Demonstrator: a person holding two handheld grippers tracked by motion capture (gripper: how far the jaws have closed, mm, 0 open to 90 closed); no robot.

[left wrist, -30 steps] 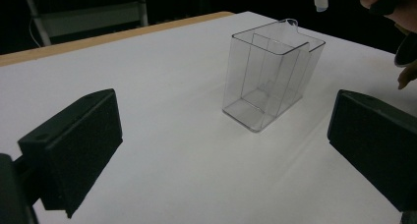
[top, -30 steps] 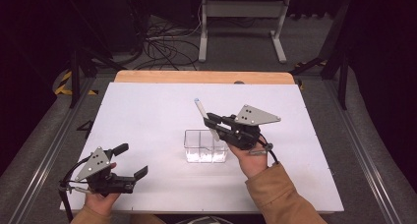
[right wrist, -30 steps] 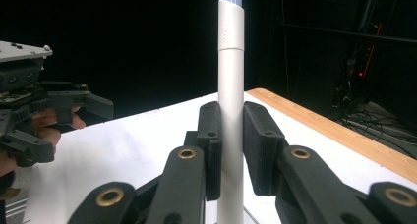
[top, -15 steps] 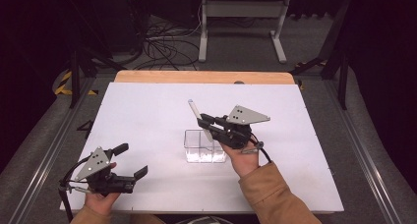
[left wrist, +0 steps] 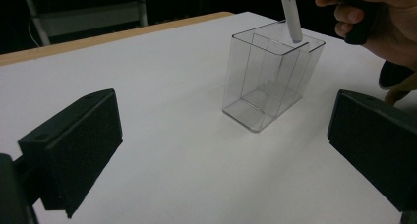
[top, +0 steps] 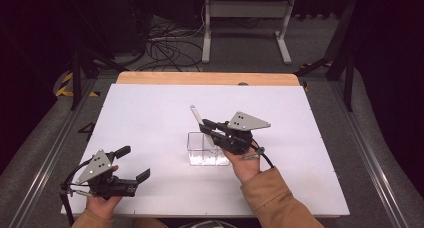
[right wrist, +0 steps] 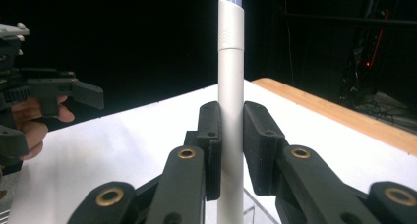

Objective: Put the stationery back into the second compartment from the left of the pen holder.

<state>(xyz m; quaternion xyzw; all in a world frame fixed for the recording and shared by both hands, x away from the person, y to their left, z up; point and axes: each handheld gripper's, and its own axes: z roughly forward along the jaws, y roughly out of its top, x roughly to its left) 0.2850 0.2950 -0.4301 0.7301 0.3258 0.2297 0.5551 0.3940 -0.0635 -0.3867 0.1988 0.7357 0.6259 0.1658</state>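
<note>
Looking down from the high view, a smooth white table with a pale wooden far edge carries a clear, square-walled plastic box near its middle; the right gripper sits just over the box's right side, clenched on a slim white pen that slants up and to the far left, and against half a second ago the hand has edged left and nearer so the pen's lower end now meets the box's rim. The left gripper rests at the near left corner, jaws spread apart and empty, unmoved. From the left gripper view, the box shows thin glossy walls and an inner divider, with the pen's rounded tip dipping into the far compartment. From the right gripper view, ribbed black pads press both sides of the matte cylindrical pen, which stands upright and ends in a bluish cap
</note>
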